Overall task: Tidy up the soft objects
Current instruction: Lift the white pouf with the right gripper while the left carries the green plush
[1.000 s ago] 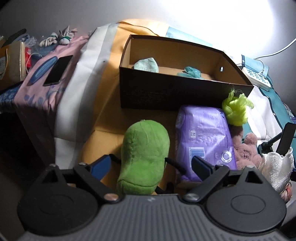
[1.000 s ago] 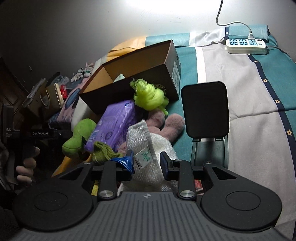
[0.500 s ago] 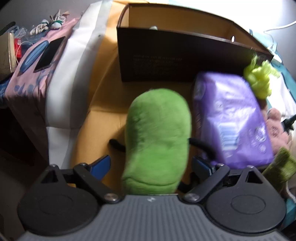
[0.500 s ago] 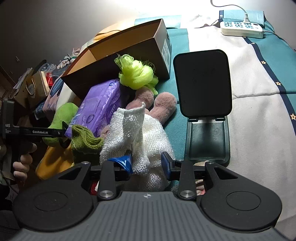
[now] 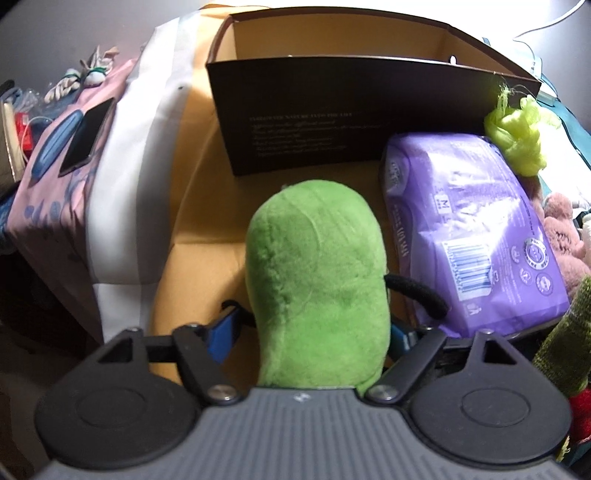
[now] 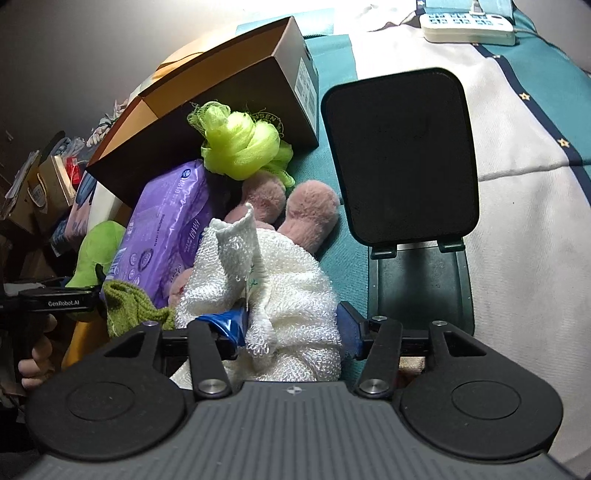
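A green plush point(image 5: 317, 280) stands upright on the yellow sheet between the blue pads of my left gripper point(image 5: 312, 332). Its jaws are closing around the plush, and a thin gap still shows at the left pad point(image 5: 221, 332). A white knitted cloth point(image 6: 266, 273) lies between the pads of my right gripper point(image 6: 286, 326), whose jaws are opening and no longer pinch it. The cloth rests on a pink plush point(image 6: 310, 206). Beside them lie a purple soft pack point(image 5: 472, 229), a lime mesh puff point(image 6: 240, 147) and an olive cloth point(image 6: 129, 306).
An open brown box point(image 5: 332, 110) stands behind the pile. A dark flip stand point(image 6: 399, 155) stands open to the right and a power strip point(image 6: 465, 26) lies far back. A phone point(image 5: 86, 134) lies on pink fabric at the left. A person's hand point(image 6: 33, 354) holds the left gripper.
The left gripper sank close over the green plush and its jaws narrowed a little. The right gripper came down onto the pile with the white cloth and its jaws spread apart.
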Demonstrator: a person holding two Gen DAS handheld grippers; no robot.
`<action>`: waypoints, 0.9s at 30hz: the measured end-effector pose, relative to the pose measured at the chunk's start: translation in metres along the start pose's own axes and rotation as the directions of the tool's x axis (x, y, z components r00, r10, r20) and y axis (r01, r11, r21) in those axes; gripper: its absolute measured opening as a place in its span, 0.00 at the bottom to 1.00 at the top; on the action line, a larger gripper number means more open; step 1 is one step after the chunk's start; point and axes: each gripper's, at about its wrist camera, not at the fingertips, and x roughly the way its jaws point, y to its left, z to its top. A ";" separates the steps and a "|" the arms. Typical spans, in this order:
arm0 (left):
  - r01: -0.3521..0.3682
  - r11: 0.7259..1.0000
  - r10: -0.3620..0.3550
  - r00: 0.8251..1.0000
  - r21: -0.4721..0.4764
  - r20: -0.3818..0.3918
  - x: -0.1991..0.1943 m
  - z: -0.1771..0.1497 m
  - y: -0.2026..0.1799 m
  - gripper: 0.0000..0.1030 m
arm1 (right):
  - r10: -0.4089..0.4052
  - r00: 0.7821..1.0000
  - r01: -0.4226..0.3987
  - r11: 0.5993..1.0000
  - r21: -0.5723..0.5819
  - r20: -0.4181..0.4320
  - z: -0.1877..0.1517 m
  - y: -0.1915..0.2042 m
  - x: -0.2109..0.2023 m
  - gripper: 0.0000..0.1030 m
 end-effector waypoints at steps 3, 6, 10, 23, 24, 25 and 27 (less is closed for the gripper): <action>0.010 1.000 -0.010 1.000 0.017 0.014 -0.001 0.001 -0.002 0.71 | 0.018 1.000 -0.017 0.999 0.029 -0.022 0.002 -0.002 0.003 0.44; 0.017 1.000 -0.018 1.000 0.016 0.024 -0.004 0.000 -0.003 0.66 | 0.059 0.998 -0.057 0.995 0.081 -0.031 0.000 -0.008 0.003 0.41; 0.020 1.000 -0.021 0.999 0.008 0.047 -0.015 -0.003 -0.003 0.61 | 0.115 0.993 -0.111 0.983 0.143 -0.018 -0.005 -0.018 -0.005 0.30; 0.015 1.000 -0.015 0.981 0.004 0.192 -0.091 -0.002 -0.004 0.61 | 0.183 0.982 -0.188 0.966 0.178 0.042 -0.016 -0.031 -0.041 0.17; 0.021 1.000 -0.020 0.976 -0.003 0.215 -0.098 0.004 -0.001 0.61 | 0.190 0.980 -0.196 0.963 0.182 0.052 -0.016 -0.032 -0.044 0.17; 0.026 1.000 -0.023 0.972 -0.010 0.235 -0.104 0.009 0.000 0.61 | 0.197 0.979 -0.205 0.961 0.185 0.061 -0.016 -0.033 -0.047 0.17; 0.039 0.999 -0.032 0.959 -0.019 0.283 -0.117 0.022 0.002 0.61 | 0.208 0.974 -0.221 0.957 0.189 0.084 -0.016 -0.033 -0.054 0.17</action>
